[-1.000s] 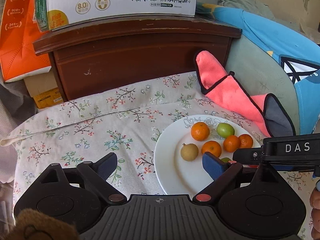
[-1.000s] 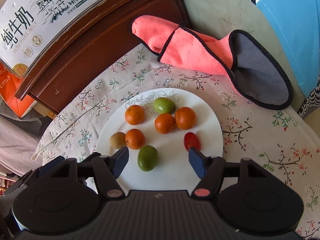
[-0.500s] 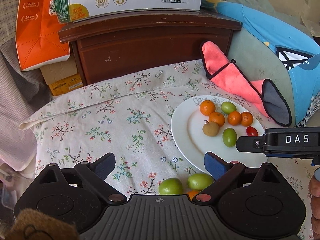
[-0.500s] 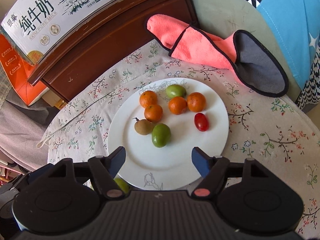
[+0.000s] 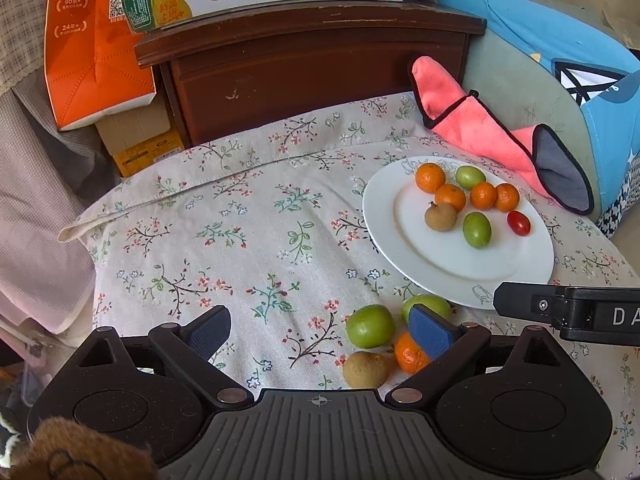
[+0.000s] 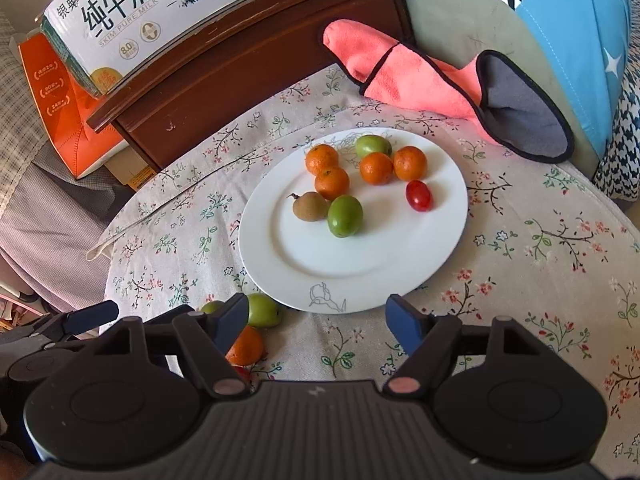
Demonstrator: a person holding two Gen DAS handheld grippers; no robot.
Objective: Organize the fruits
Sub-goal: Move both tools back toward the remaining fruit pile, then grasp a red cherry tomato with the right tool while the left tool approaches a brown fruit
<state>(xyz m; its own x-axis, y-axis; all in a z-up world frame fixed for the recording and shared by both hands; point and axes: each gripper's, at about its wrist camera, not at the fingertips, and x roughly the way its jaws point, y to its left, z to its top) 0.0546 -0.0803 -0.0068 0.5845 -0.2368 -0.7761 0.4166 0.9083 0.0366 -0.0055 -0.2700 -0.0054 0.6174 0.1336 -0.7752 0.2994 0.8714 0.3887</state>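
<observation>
A white plate point(image 5: 460, 268) point(image 6: 360, 264) on the flowered cloth holds several small oranges point(image 5: 430, 177) point(image 6: 322, 159), two green fruits point(image 5: 477, 229) point(image 6: 345, 216), a brown fruit point(image 5: 440, 217) point(image 6: 309, 206) and a red tomato point(image 5: 518, 223) point(image 6: 418, 195). Loose on the cloth near the plate's front edge lie two green fruits point(image 5: 370, 326) point(image 6: 262, 310), an orange point(image 5: 408, 354) point(image 6: 245, 345) and a brown fruit point(image 5: 366, 369). My left gripper point(image 5: 320, 332) is open and empty just before the loose fruit. My right gripper point(image 6: 318, 320) is open and empty at the plate's front rim.
A dark wooden cabinet point(image 5: 312, 68) with a milk carton box point(image 6: 160, 8) on top stands behind. An orange bag point(image 5: 88, 48) is at the left. A pink and grey cloth point(image 5: 500, 136) point(image 6: 440, 84) lies by a blue cushion point(image 5: 580, 64) at the right.
Both grippers have pulled back and up from the plate. The loose fruits on the cloth have come into view. Both stay open and empty.
</observation>
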